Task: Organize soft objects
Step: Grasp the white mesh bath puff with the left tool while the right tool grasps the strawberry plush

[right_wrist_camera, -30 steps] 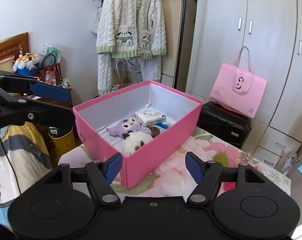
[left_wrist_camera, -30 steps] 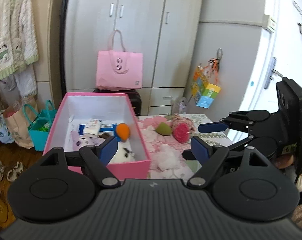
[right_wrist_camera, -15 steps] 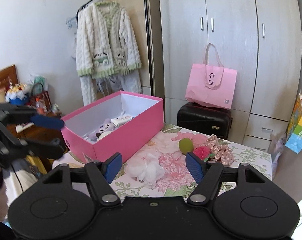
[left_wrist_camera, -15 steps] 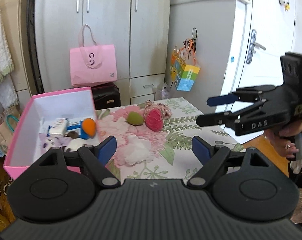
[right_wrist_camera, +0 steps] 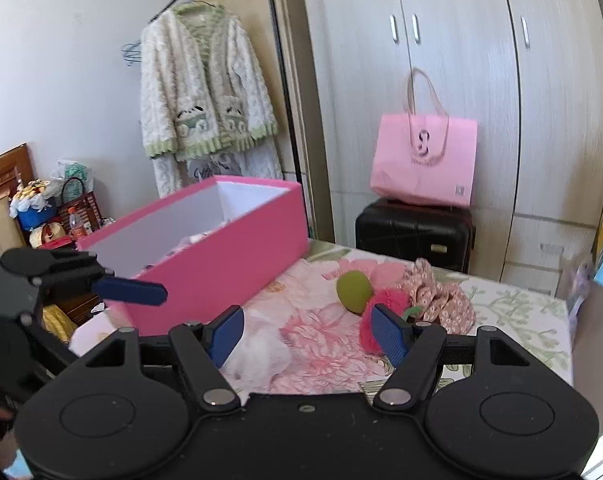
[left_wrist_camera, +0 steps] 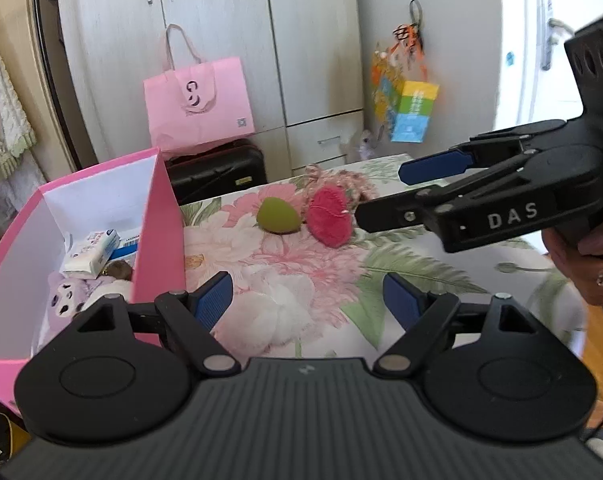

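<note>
pink box (left_wrist_camera: 157, 216): holds sorted toys. beside it: white fluffy toy (left_wrist_camera: 277, 312), unsorted. left gripper (left_wrist_camera: 305, 300), right gripper (right_wrist_camera: 307, 334): both spread, empty, aimed toward it, likely next pick.

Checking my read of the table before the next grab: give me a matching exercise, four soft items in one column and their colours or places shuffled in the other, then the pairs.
Things:
1. egg-shaped sponge
2. fluffy round puff
3. furry white toy
4. purple plush

Colour or place:
A. inside the pink box
B. olive green, on the tablecloth
C. white, nearest the left gripper
D. red-pink, next to the floral scrunchie

Pairs: 1-B, 2-D, 3-C, 4-A
</note>
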### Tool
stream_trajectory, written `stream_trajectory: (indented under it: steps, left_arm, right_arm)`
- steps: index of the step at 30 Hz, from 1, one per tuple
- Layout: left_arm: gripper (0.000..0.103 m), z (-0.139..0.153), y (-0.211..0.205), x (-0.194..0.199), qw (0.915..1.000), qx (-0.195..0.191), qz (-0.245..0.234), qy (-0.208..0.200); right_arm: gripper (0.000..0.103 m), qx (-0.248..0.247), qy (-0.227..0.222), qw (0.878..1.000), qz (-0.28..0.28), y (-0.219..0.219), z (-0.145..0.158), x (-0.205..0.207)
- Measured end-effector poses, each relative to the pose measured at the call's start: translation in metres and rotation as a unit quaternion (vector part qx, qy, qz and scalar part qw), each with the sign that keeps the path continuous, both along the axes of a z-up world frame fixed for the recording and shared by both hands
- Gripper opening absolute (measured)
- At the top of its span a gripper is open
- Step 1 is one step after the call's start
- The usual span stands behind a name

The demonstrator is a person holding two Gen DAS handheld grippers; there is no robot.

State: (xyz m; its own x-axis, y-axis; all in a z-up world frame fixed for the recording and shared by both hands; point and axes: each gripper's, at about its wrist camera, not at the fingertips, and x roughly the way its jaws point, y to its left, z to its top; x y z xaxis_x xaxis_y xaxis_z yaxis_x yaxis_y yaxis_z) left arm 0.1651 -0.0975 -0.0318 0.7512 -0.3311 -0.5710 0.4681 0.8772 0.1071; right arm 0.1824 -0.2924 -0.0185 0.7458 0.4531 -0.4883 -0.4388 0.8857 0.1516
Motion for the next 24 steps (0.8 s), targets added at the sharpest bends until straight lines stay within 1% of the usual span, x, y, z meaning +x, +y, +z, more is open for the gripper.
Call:
stream_trajectory:
  steps: [3,4,7,9,12,14,17,19,21,22,24]
  left_arm:
    - [0.082,-0.016,-0.011,0.016,0.9995,0.02,0.022,-0.013]
    - [0.082,-0.02,-0.013,0.021,0.9994,0.021,0.024,-0.01]
    - [0.082,-0.033,-0.014,0.039,0.9991,0.01,0.035,0.022]
    - [0.082,-0.041,-0.016,0.045,0.9988,0.012,0.042,0.024]
    - [0.082,-0.053,-0.022,0.049,0.9973,0.034,0.065,0.01]
    - [0.082,-0.06,-0.025,0.049,0.9946,0.058,0.086,0.001]
    - [0.082,-0.069,-0.029,0.045,0.9938,0.067,0.088,-0.01]
    - [0.082,-0.074,-0.031,0.044,0.9922,0.084,0.09,-0.02]
    - [0.081,-0.076,-0.03,0.045,0.9912,0.089,0.095,-0.026]
    - [0.081,-0.078,-0.03,0.046,0.9911,0.09,0.095,-0.023]
    - [0.077,-0.078,-0.026,0.046,0.9921,0.078,0.096,-0.018]
  right_arm:
    - [0.075,-0.006,0.013,1.0,-0.009,0.0,-0.014,0.02]
    - [0.075,-0.012,0.019,1.0,-0.012,0.0,-0.019,0.028]
    - [0.075,-0.021,0.043,0.999,-0.024,-0.001,-0.032,0.05]
    - [0.075,-0.016,0.058,0.998,-0.036,-0.004,-0.041,0.063]
    - [0.075,0.007,0.081,0.996,-0.046,-0.011,-0.052,0.078]
    - [0.075,0.022,0.095,0.994,-0.054,-0.014,-0.06,0.087]
    - [0.074,0.049,0.112,0.99,-0.067,-0.016,-0.072,0.094]
    - [0.073,0.068,0.119,0.988,-0.067,-0.016,-0.078,0.097]
    - [0.072,0.075,0.118,0.988,-0.071,-0.014,-0.083,0.099]
    - [0.072,0.079,0.112,0.988,-0.074,-0.014,-0.086,0.098]
    - [0.072,0.091,0.107,0.986,-0.084,-0.016,-0.092,0.099]
